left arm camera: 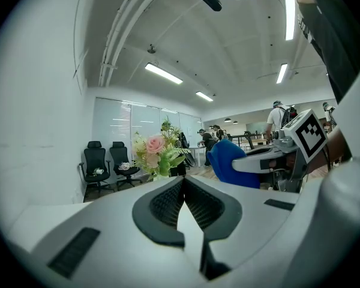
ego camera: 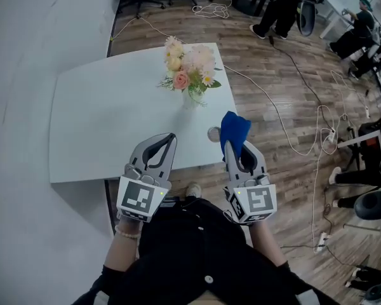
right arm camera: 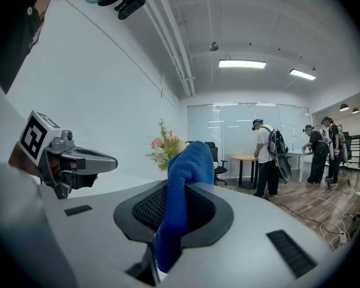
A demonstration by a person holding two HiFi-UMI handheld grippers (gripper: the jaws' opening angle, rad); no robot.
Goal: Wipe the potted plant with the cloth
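- Left tool (ego camera: 170, 137): its 2 jaws are pressed together on nothing, over the near edge of the white table (ego camera: 95, 126).
- Right tool (ego camera: 236, 147): clamped on a blue cloth (ego camera: 233, 129) that bunches past its tips.
- Potted flower arrangement (ego camera: 189, 68): upright on the table's far right part, apart from both tools.

Your left gripper (ego camera: 171, 136): fingers pressed together, nothing between them, nearly level | Your right gripper (ego camera: 240, 148): fingers clamped on blue cloth (ego camera: 233, 129), alongside.
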